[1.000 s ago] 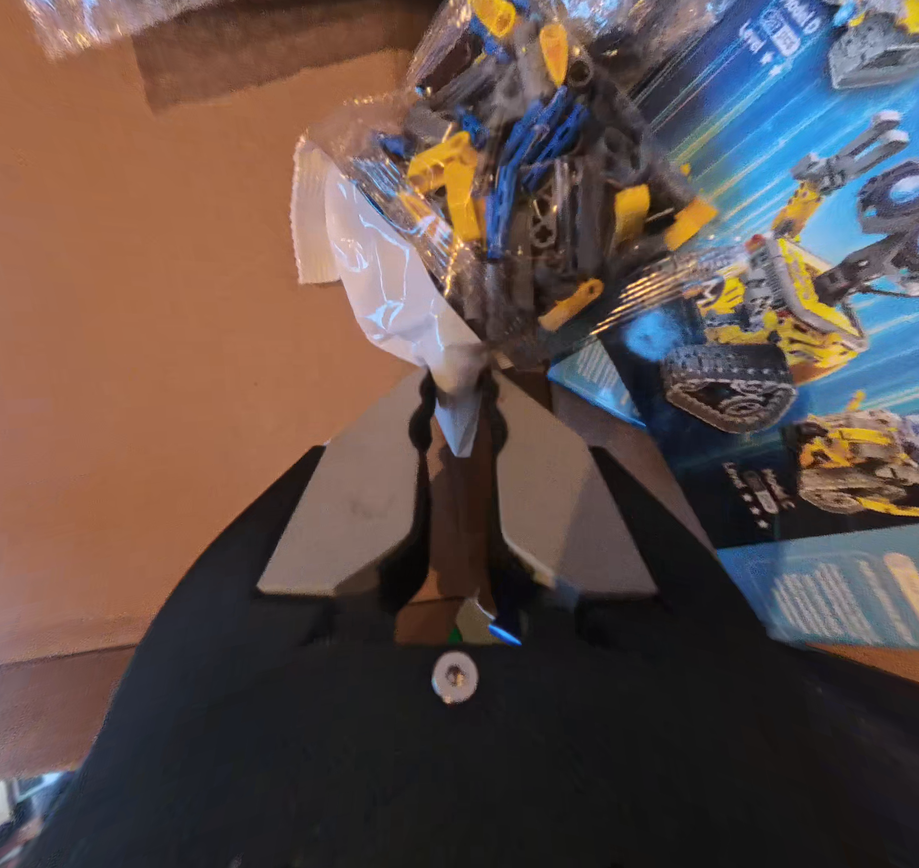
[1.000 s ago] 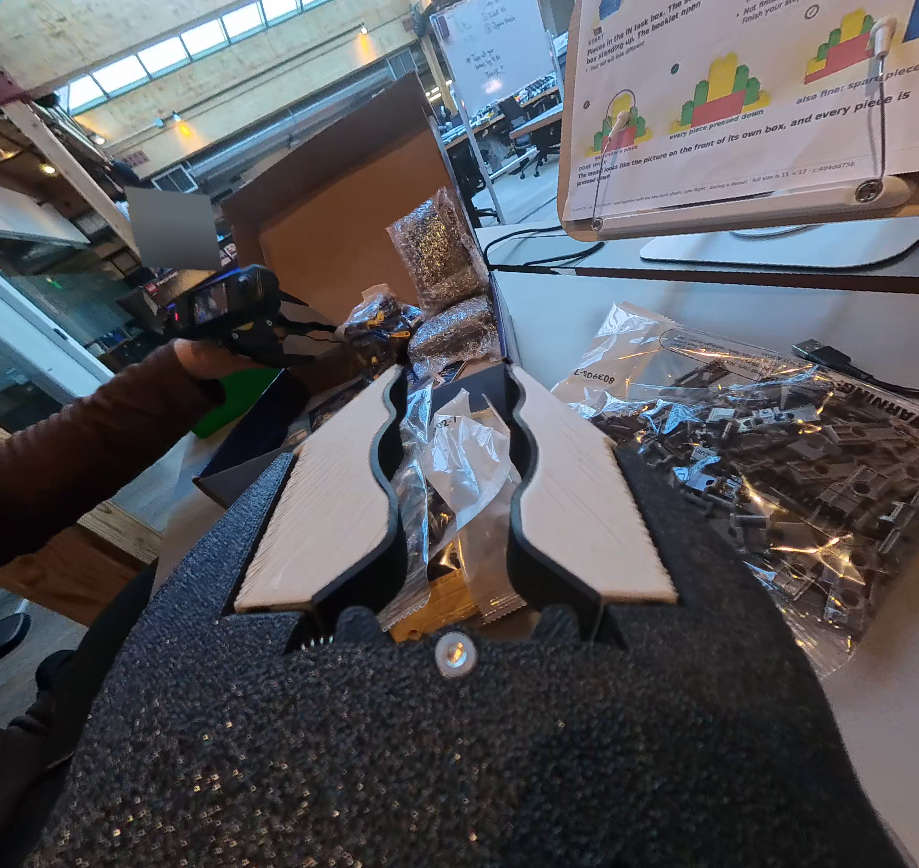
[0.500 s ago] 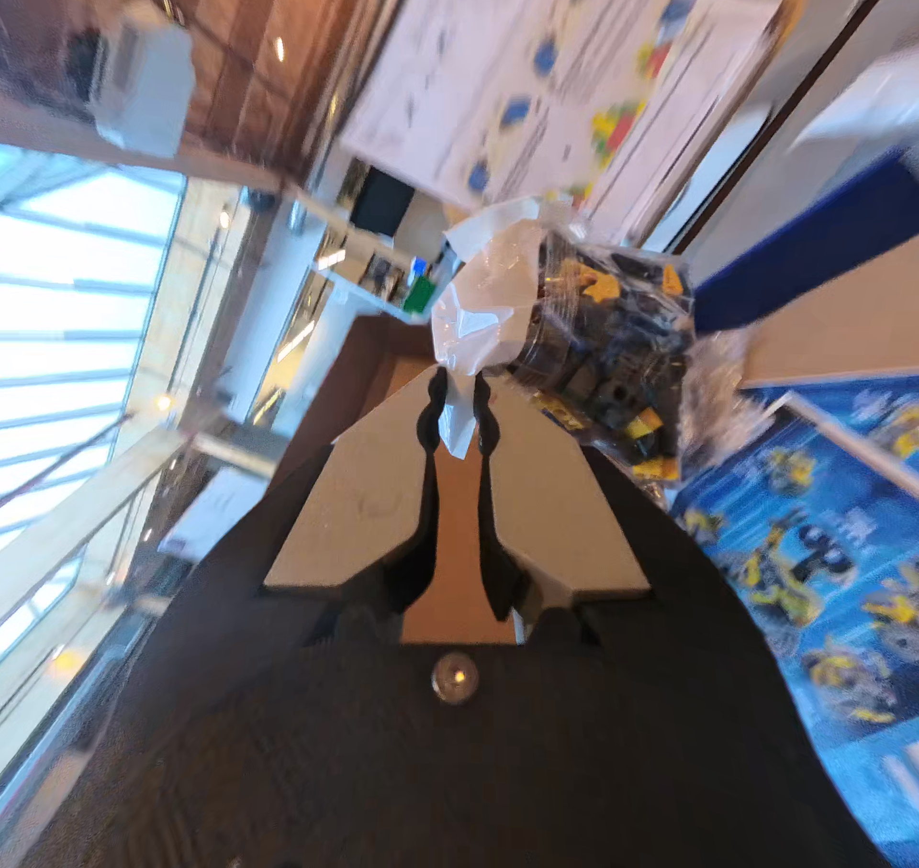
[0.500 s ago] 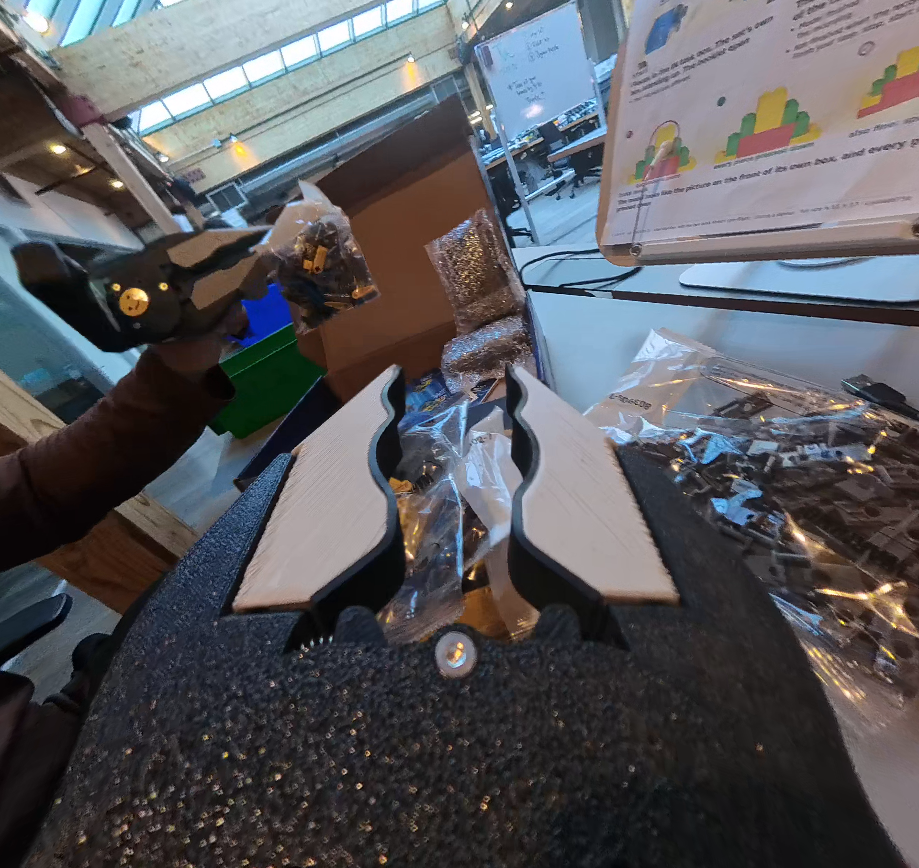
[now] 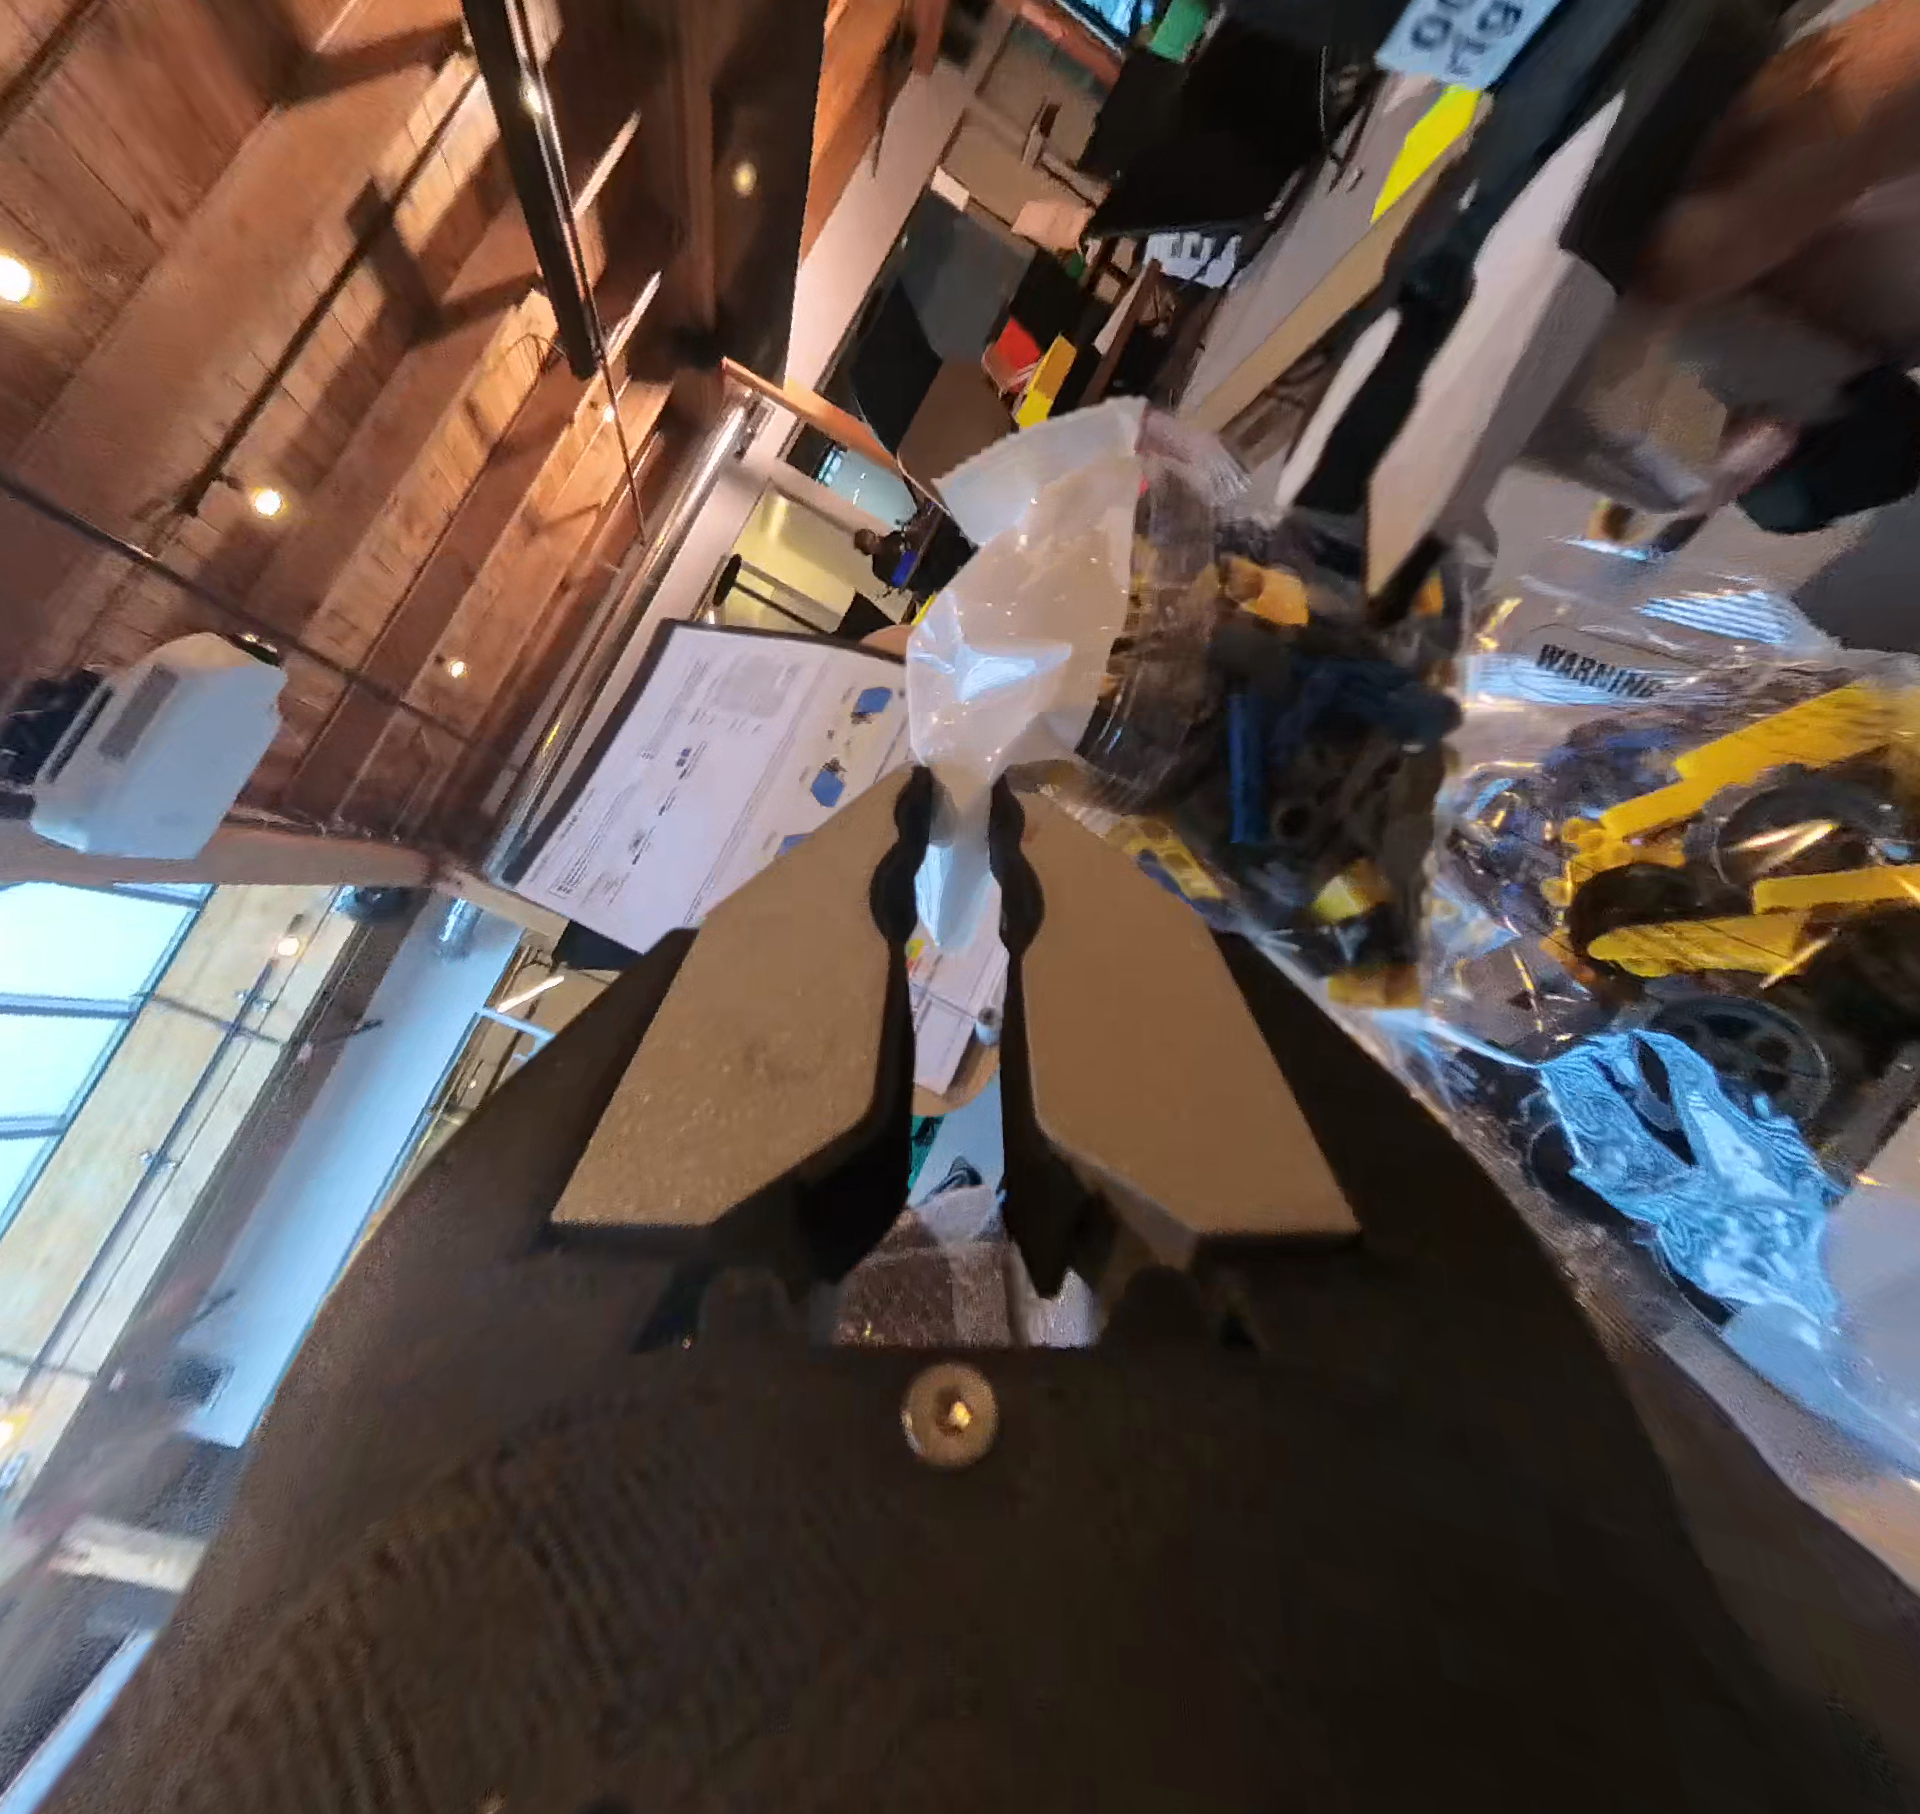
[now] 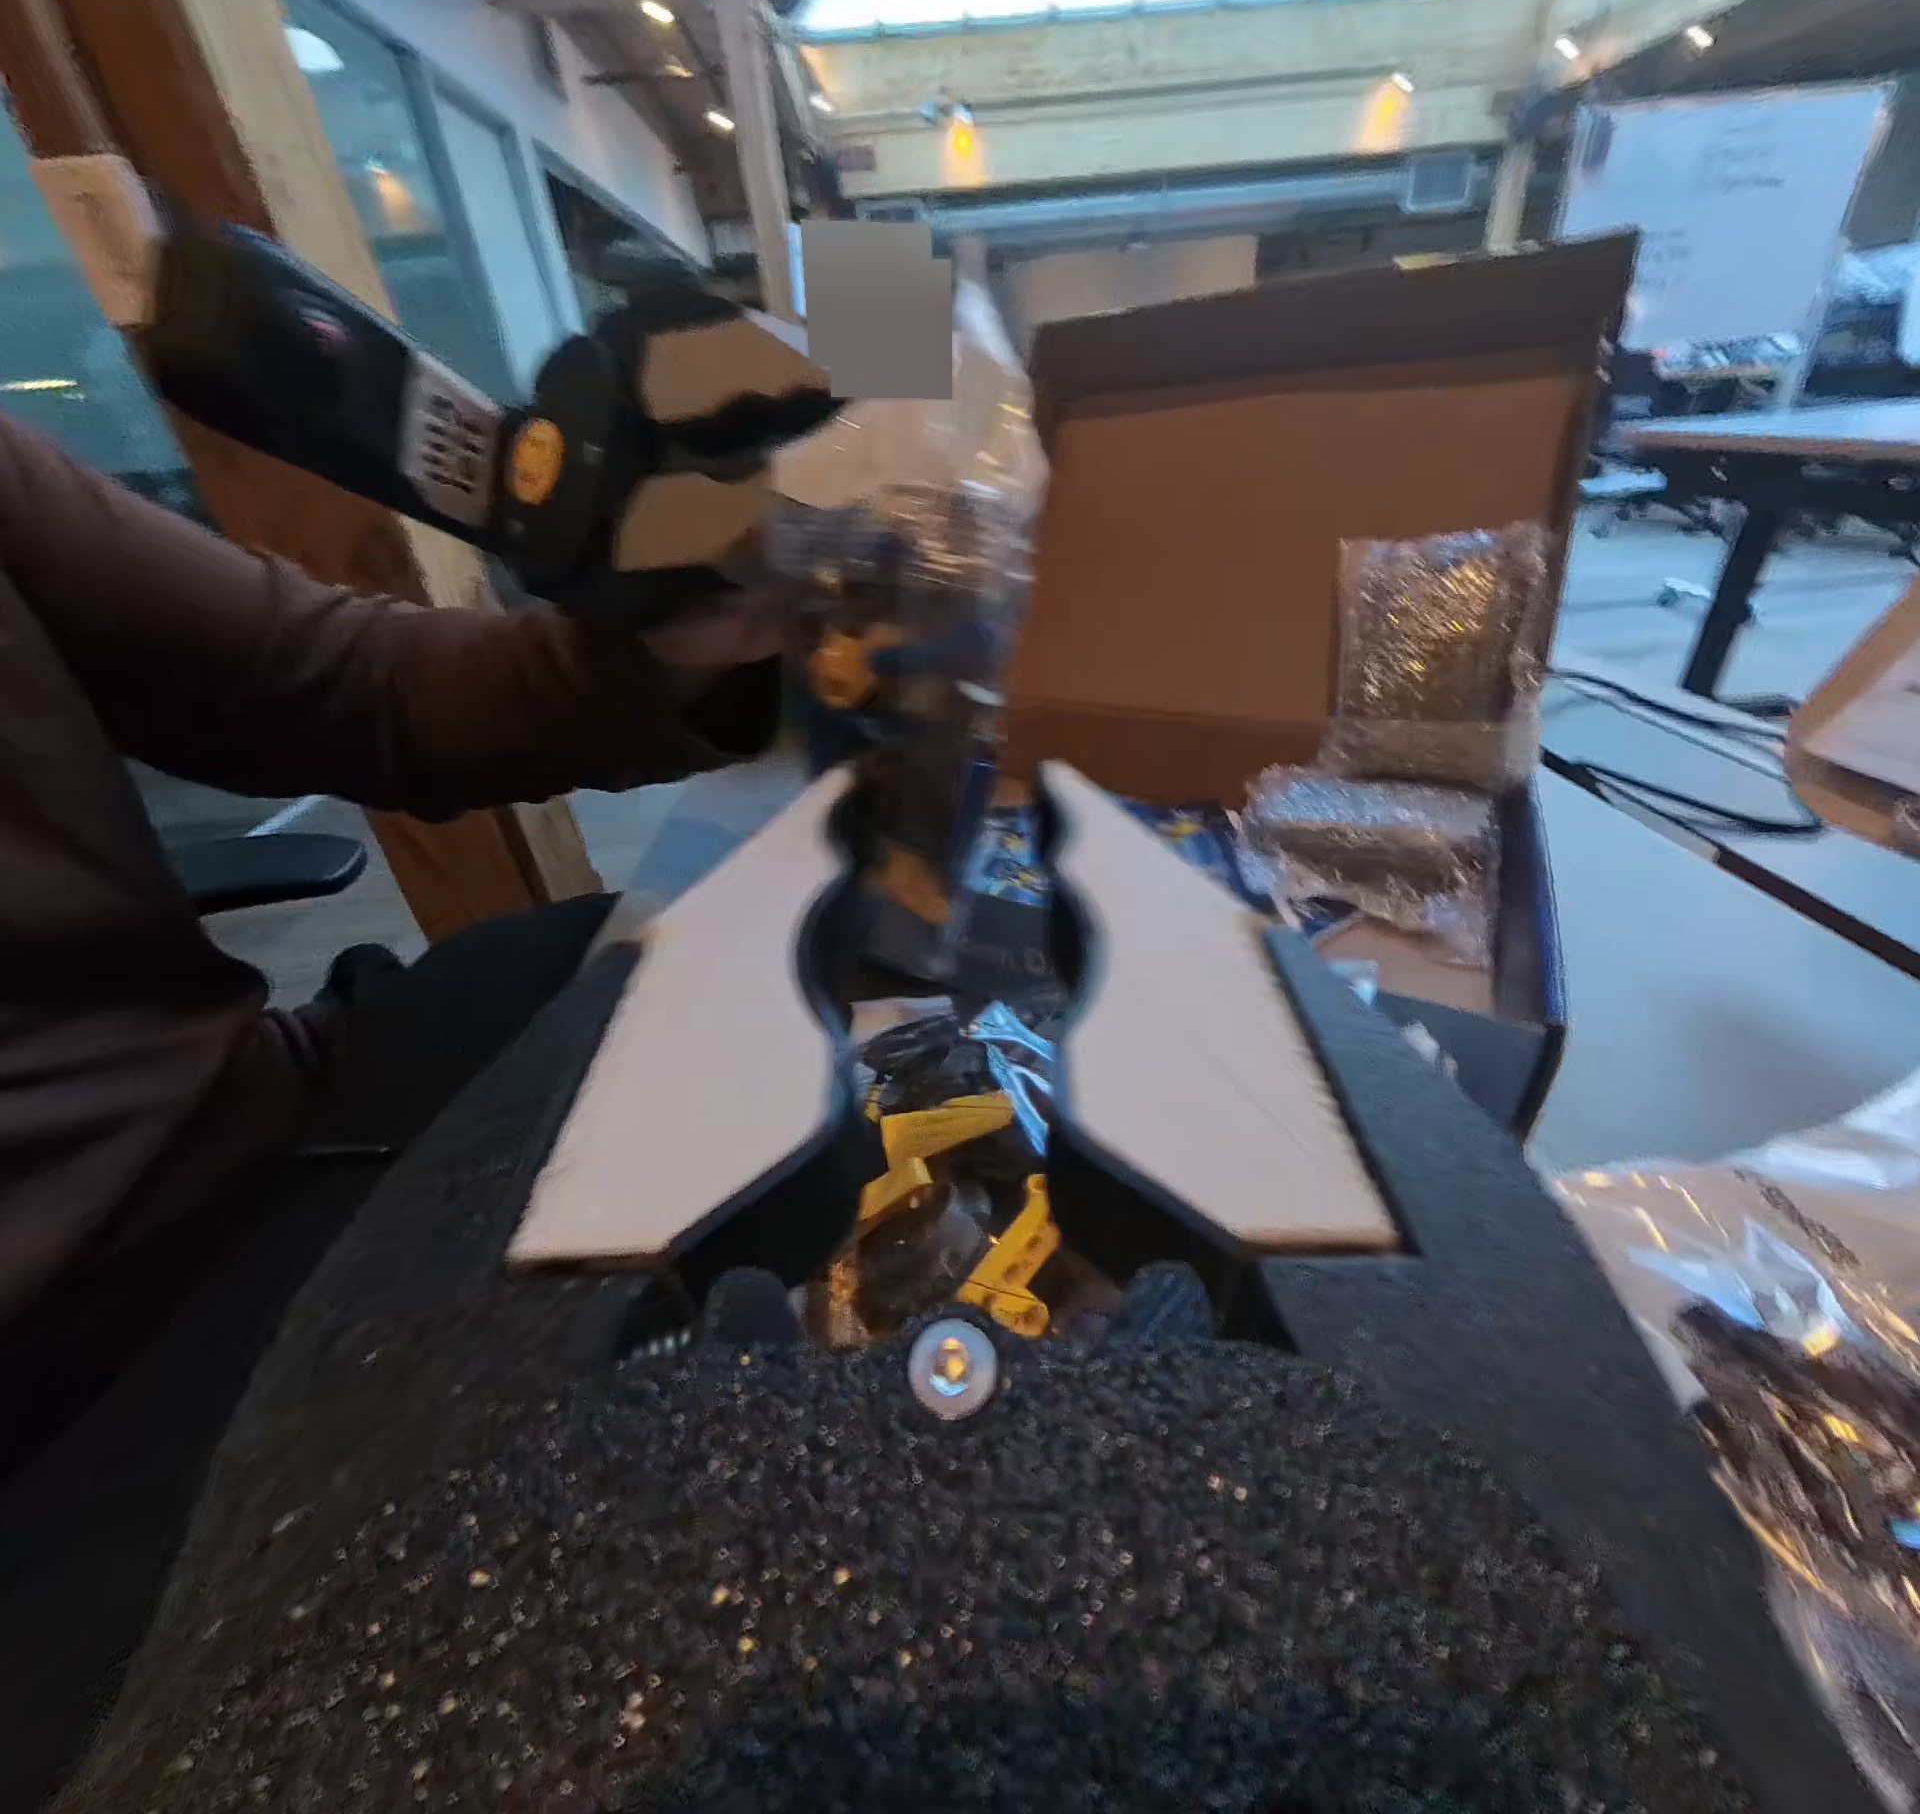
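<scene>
Pinched by its white crimped neck, a clear plastic bag of yellow, blue and black toy parts (image 5: 1226, 684) is held aloft in the narrow left tongs (image 5: 954, 798); the right tongs (image 6: 948, 798) gape wide, empty (a second parts bag (image 6: 951, 1141) lies beneath), near an open brown cardboard box (image 6: 1299, 559).

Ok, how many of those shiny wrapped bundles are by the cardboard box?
2. One shiny wrapped bundle stands upright against the open cardboard box; the other bundle lies just in front of it, lower down. More may be hidden behind the box.
</scene>
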### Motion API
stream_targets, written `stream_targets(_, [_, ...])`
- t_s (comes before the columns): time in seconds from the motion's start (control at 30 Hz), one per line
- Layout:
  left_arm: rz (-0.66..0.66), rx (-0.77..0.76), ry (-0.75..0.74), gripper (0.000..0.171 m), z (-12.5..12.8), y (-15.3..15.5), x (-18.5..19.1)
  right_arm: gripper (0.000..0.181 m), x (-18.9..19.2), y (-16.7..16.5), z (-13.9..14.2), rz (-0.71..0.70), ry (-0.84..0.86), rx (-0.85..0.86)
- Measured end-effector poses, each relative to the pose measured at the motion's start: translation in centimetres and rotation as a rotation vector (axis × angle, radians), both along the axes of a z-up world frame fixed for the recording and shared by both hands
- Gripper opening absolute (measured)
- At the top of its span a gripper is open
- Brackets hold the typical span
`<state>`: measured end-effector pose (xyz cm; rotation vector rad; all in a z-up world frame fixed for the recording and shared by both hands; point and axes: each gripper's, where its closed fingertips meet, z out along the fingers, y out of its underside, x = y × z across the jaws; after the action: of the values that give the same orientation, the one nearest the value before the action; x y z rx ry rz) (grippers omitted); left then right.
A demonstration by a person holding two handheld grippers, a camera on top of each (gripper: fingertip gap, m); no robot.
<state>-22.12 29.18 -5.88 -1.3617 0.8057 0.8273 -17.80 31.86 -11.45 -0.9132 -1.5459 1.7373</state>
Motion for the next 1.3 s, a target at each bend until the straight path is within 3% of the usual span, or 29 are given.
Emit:
stream_targets(0.03, [0.027,0.004,0.006,0.008,-0.2,0.4,-0.3,0.013,0.4,-0.3,0.3,0.022,0.028,0.004])
stream_targets(0.1, [0.067,0.010,-0.026,0.010,-0.5,0.8,-1.1,0.010,0.7,0.3,0.9,-0.032,0.071,0.062])
stream_targets(0.17, [0.094,-0.006,-0.116,0.018,-0.8,1.2,-2.1,0.009,0.5,1.8,1.5,-0.225,0.149,0.219])
stream_targets(0.23, [0.211,0.004,-0.215,0.018,-0.9,1.7,-4.9,0.009,0.3,4.6,2.1,-0.596,0.227,0.568])
stream_targets(0.3, [0.258,-0.065,-0.356,0.029,-2.2,2.2,-7.0,0.008,0.1,5.0,1.5,-0.823,0.255,1.022])
stream_targets(0.37, [0.258,-0.196,-0.543,0.036,-4.5,2.6,-8.1,0.008,-1.5,3.2,-1.6,-0.743,0.221,1.290])
stream_targets(0.43, [0.265,-0.301,-0.687,0.045,-6.5,2.6,-8.9,0.008,-2.4,1.8,-6.0,-0.543,0.079,1.364])
stream_targets(0.5, [0.252,-0.372,-0.760,0.043,-7.8,2.3,-9.2,0.010,-1.9,0.4,-9.1,-0.350,-0.028,1.282])
stream_targets(0.6, [0.222,-0.413,-0.796,0.037,-8.8,1.7,-9.5,0.017,-0.6,-0.6,-10.2,-0.197,-0.128,1.071])
stream_targets(0.83, [0.198,-0.446,-0.858,0.036,-10.6,0.3,-9.7,0.030,0.3,0.1,-9.5,-0.140,-0.162,0.814])
stream_targets(0.97, [0.202,-0.411,-0.853,0.033,-10.5,-0.4,-11.0,0.036,0.9,-0.3,-7.2,-0.084,-0.106,0.587])
stream_targets(1.13, [0.284,-0.346,-0.851,0.034,-9.6,1.8,-15.2,0.036,0.4,1.6,-3.7,-0.139,0.012,0.309])
stream_targets(1.3, [0.425,-0.296,-0.857,0.042,-9.7,2.1,-21.0,0.036,-0.2,7.6,-1.9,-0.368,0.063,0.063])
